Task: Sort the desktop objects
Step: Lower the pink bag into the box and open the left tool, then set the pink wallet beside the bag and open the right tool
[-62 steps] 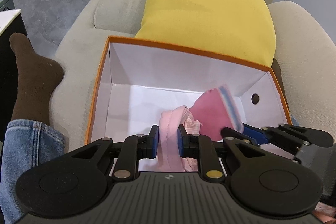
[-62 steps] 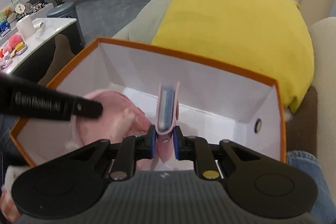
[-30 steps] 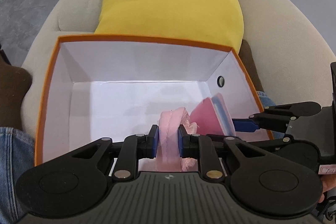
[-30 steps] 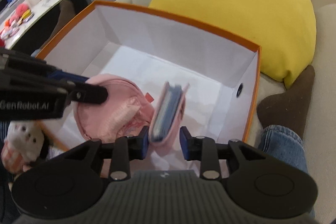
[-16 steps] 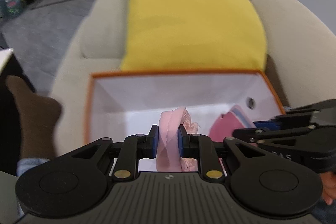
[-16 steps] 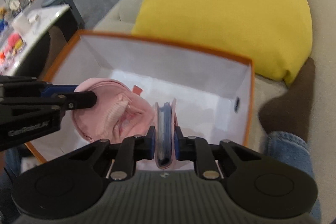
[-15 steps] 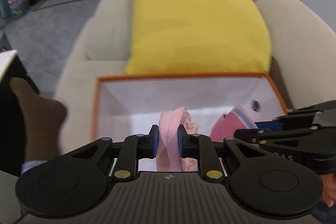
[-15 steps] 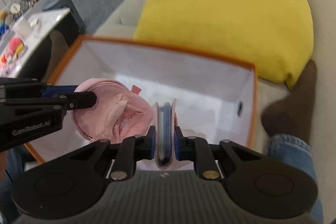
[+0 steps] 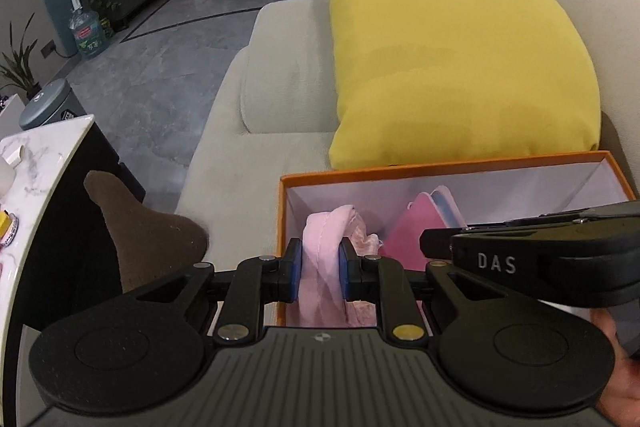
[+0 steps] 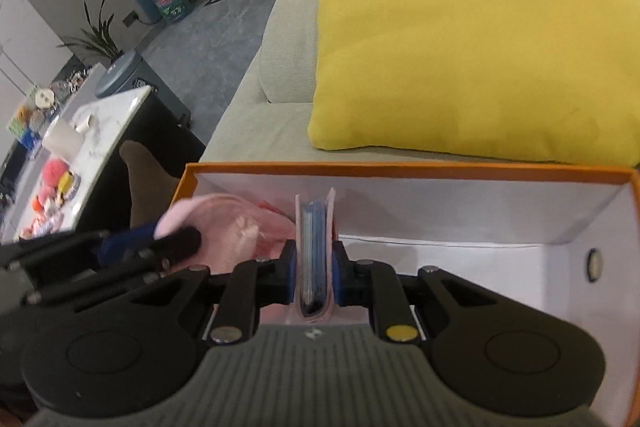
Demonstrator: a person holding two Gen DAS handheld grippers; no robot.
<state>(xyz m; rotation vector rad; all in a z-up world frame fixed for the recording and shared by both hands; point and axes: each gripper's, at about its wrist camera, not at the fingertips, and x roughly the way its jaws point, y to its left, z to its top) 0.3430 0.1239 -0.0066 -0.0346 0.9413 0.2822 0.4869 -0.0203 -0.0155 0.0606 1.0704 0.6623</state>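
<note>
While over the orange box, pink pouch and pink wallet, both clamped.

The pouch is soft pink cloth with a stitched edge. The wallet has a smooth pink cover and blue inside. The box is stiff card, orange outside and plain matt white inside. The pillow is yellow cloth, smooth and soft. The sofa is pale cloth with a rough weave. The sock is fuzzy brown. The left gripper and right gripper are matt black plastic with blue pads and small shiny metal pins. The floor is glossy grey stone. The table top looks like smooth white marble.
</note>
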